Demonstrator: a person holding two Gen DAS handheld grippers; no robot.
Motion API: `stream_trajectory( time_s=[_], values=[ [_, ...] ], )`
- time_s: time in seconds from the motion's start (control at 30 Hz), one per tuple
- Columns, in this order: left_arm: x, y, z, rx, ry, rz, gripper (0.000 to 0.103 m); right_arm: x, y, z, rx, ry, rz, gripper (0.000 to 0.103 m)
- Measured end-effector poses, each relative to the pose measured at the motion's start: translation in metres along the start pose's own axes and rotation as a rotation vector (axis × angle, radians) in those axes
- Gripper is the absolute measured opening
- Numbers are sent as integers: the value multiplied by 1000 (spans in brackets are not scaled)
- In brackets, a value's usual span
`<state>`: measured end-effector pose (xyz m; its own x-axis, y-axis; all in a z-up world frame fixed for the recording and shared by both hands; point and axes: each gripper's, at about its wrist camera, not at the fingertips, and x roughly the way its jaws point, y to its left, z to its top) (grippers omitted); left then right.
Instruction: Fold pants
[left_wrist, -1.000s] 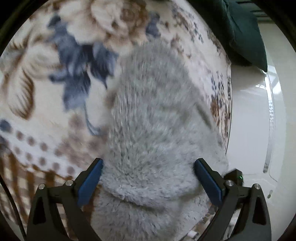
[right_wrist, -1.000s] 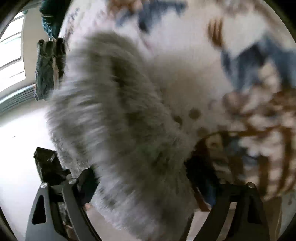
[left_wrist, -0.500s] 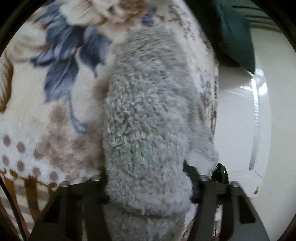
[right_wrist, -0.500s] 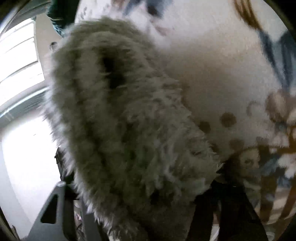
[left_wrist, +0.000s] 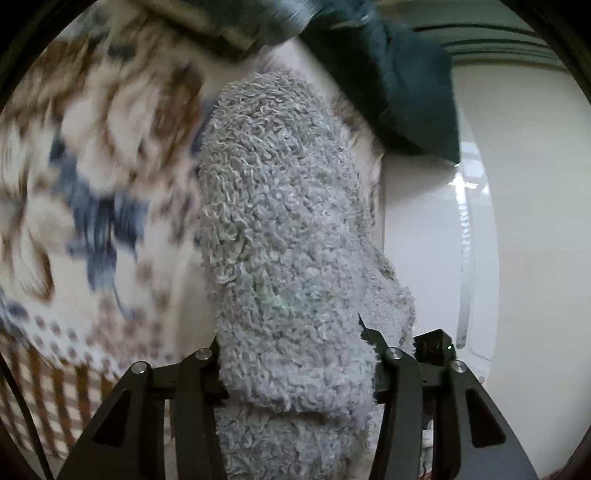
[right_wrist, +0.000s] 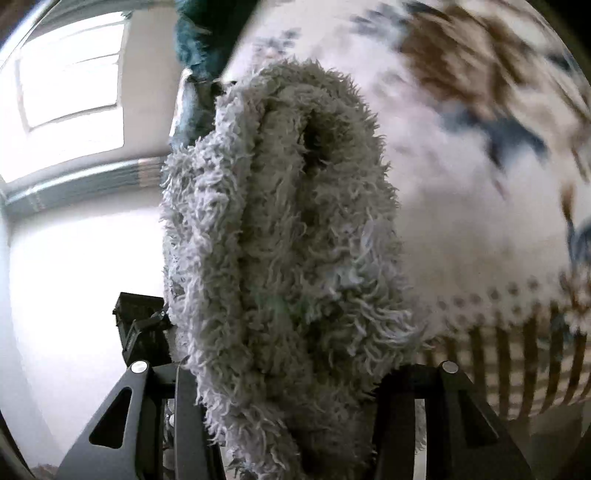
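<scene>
The pants (left_wrist: 280, 236) are grey and fluffy. In the left wrist view they run as a thick bunched roll from between my fingers up the middle of the frame. My left gripper (left_wrist: 295, 373) is shut on this fabric. In the right wrist view the pants (right_wrist: 288, 240) show folded layers with a dark opening near the top. My right gripper (right_wrist: 288, 384) is shut on them too. The fingertips of both grippers are buried in the pile. The pants hang lifted over a floral blanket (left_wrist: 92, 184).
The blanket (right_wrist: 480, 184) is cream with brown and blue flowers and a striped border. A dark green garment (left_wrist: 388, 74) lies at the bed's far edge, also seen in the right wrist view (right_wrist: 195, 37). White floor (left_wrist: 535, 258) lies beside the bed. A bright window (right_wrist: 70, 81) is at left.
Both grippers closed from open onto the grey pants and lifted them. The blanket now streaks past, blurred, and the green garment has come closer in the left wrist view.
</scene>
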<state>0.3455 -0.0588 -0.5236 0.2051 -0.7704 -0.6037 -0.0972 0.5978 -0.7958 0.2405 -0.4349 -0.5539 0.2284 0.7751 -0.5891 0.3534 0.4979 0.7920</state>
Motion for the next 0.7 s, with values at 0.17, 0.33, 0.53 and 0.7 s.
stream_trajectory(
  time_s=[0.17, 0.33, 0.53, 0.7],
  values=[
    [-40, -19, 77, 8, -44, -35, 45, 14, 92, 39, -80, -39, -16, 47],
    [-79, -40, 196, 69, -83, -50, 45, 54, 184, 102, -125, -93, 30, 47],
    [-117, -43, 353, 186, -121, -14, 45, 142, 281, 197, -176, -126, 76, 46],
    [-108, 2, 463, 174, -118, 35, 46, 211, 315, 266, -204, -123, 40, 46]
  ],
)
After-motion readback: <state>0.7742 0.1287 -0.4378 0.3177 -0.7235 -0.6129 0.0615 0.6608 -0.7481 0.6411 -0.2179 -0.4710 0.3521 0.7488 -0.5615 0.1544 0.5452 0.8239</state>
